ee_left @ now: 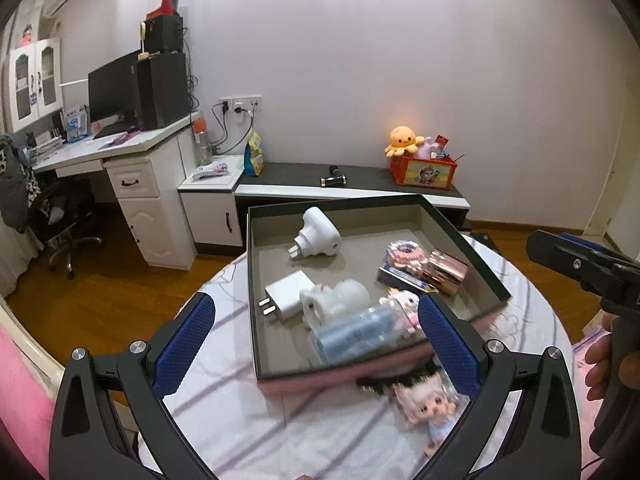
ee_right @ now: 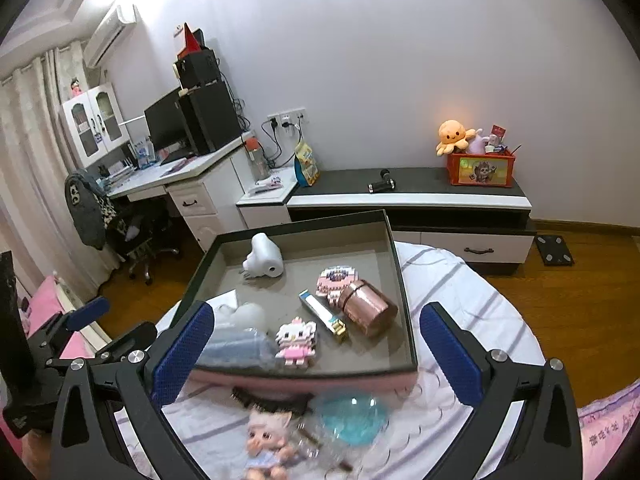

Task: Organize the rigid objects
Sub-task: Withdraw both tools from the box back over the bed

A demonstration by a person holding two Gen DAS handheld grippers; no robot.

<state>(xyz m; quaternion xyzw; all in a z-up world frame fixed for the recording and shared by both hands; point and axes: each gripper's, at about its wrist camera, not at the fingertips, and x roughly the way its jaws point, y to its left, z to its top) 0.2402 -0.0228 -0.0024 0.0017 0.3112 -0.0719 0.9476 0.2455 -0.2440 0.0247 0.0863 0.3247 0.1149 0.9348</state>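
Grey-lined tray (ee_left: 460, 216) holds a white charger (ee_left: 286, 294) and copper jar (ee_right: 368, 312); both tools spread, empty.

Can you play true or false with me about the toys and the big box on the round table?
1. The doll is inside the box. False: it lies on the table in front of the box.
2. The white plug is in the box. True.
3. The left claw is squeezing the doll. False: it is wide open and holds nothing.
4. The shiny pink tin lies on its side in the box. True.
5. The right claw is open. True.
6. The orange octopus toy is in the box on the table. False: it sits on the red crate by the wall.
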